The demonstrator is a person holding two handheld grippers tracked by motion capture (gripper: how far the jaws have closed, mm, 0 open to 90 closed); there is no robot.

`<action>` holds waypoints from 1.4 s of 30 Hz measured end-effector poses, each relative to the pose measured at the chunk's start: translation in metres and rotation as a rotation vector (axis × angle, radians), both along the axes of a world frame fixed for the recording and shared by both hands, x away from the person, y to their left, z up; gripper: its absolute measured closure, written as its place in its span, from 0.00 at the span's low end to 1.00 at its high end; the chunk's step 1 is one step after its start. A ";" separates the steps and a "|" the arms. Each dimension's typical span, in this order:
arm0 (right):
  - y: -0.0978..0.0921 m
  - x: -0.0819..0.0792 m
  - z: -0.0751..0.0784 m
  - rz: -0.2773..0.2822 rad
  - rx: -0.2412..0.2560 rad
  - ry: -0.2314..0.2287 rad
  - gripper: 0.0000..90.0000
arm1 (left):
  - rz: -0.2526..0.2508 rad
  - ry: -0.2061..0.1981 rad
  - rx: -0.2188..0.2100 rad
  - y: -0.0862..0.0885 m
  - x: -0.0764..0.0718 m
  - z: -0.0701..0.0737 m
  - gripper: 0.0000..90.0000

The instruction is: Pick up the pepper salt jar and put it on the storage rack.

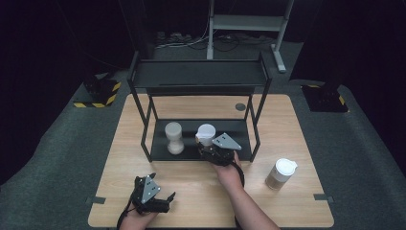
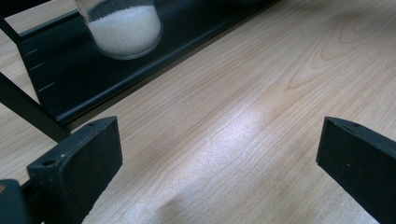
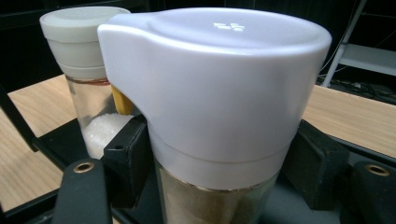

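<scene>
Placing, or possibly lifting, a jar at the rack: which of the two cannot be told from this moment alone.

Room: dark, grey carpeted floor (image 1: 57,143), cables and a grey stand leg behind the table, yellow-black hazard tape at the left.

Tabletop (image 1: 287,120): pale wood grain, a soft glare patch in the left gripper view, a small round grommet near the far edge.

Rack (image 1: 198,76): black metal, two tiers; lower shelf (image 1: 239,129) sits just above the tabletop.

On the lower shelf, cream-lidded jar (image 1: 174,138) upright at left, holding white granules. Just beside it, white-lidded jar (image 3: 210,93), upright, at or just above the shelf; contact with the shelf cannot be confirmed.

Right tool (image 1: 210,152): jaws pressed against both sides of the white-lidded jar below its lid, gripping it.

Left tool (image 1: 165,199): jaws spread wide, holding nothing, low over the tabletop near the front edge, aimed toward the rack.

Third jar (image 1: 280,173): white spouted lid, stands on the tabletop right of the rack, well apart.

Judgement on next move: keep the jar vertical, clear the neighbour and the rack post, avoid knocking either.
</scene>
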State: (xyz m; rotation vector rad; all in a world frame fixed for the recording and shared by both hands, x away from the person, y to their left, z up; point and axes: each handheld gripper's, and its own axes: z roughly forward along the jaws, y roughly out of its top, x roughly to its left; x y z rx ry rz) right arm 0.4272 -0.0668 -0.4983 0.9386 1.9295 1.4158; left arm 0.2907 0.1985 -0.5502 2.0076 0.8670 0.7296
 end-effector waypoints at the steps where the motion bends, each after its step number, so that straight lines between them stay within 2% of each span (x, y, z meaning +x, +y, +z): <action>1: 0.001 0.001 0.000 -0.003 -0.002 -0.004 0.34 | -0.001 0.000 0.000 0.000 0.000 0.000 0.01; 25: 0.019 0.025 -0.007 -0.021 -0.012 0.016 0.34 | -0.007 0.002 -0.017 0.002 0.000 0.000 0.01; 42: 0.021 0.028 -0.015 -0.028 -0.011 0.017 0.34 | -0.007 -0.002 -0.020 0.002 0.000 0.000 0.01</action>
